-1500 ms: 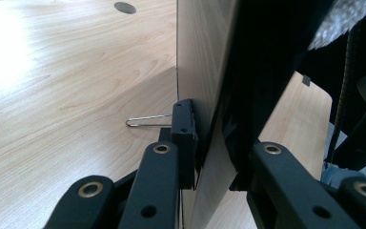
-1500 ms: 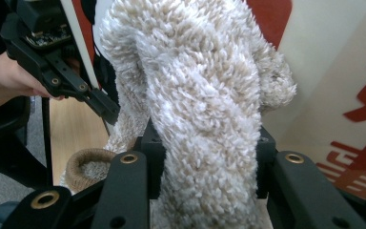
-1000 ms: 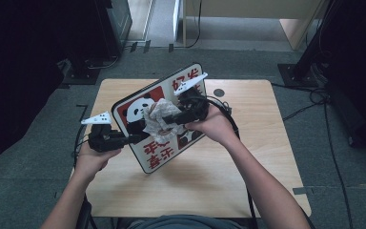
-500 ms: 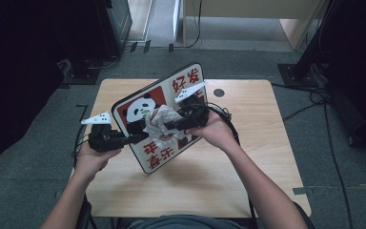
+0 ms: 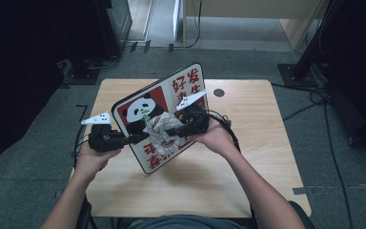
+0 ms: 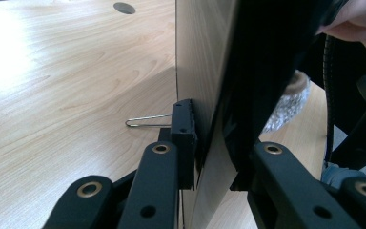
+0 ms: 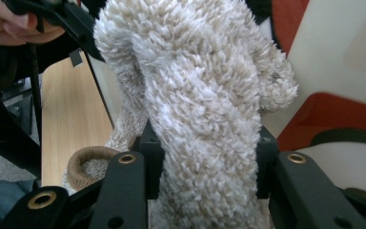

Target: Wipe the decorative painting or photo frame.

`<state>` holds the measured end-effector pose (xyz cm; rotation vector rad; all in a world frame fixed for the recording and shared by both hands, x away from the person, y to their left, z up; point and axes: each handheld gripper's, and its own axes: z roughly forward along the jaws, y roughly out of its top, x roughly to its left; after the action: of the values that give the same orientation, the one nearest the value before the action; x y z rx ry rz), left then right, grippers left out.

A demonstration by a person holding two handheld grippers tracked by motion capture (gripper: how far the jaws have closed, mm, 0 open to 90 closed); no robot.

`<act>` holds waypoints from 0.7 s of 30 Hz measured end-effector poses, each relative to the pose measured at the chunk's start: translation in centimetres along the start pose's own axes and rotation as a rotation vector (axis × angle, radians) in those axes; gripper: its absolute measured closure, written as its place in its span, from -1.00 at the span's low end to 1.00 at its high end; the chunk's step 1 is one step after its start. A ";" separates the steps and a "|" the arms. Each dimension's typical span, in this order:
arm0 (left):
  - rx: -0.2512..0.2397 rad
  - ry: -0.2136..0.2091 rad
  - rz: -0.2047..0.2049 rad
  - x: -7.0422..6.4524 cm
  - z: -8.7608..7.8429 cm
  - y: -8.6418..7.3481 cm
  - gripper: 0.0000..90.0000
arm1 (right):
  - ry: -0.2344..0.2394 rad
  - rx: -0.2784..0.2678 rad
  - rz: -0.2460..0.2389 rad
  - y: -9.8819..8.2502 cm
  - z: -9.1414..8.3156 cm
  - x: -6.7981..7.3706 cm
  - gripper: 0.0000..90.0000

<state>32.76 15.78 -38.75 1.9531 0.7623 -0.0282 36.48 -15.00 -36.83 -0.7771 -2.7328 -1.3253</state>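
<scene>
Centrally over wooden table (image 5: 248, 171): panda sign board (image 5: 159, 117) tilted on edge, left gripper (image 5: 136, 138) clamped on its lower-left edge. Right gripper (image 5: 169, 132) clamped on fluffy beige cloth (image 7: 195, 95), pressed against board face, frame centre.

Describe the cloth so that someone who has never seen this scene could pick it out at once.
Find the wooden table, then the panda board held tilted above it by the left gripper. Against the board's face, the right gripper clamps the cloth. It is the one soft, shaggy cream-white thing among hard, flat surfaces.
</scene>
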 end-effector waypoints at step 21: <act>-0.003 -0.001 -0.006 0.0 0.0 0.0 0.75 | 0.012 0.028 0.014 -3.4 1.9 -0.4 0.37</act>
<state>32.78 15.81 -38.79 1.9477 0.7667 -0.0311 35.70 -15.52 -40.64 -0.7824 -2.7255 -1.2813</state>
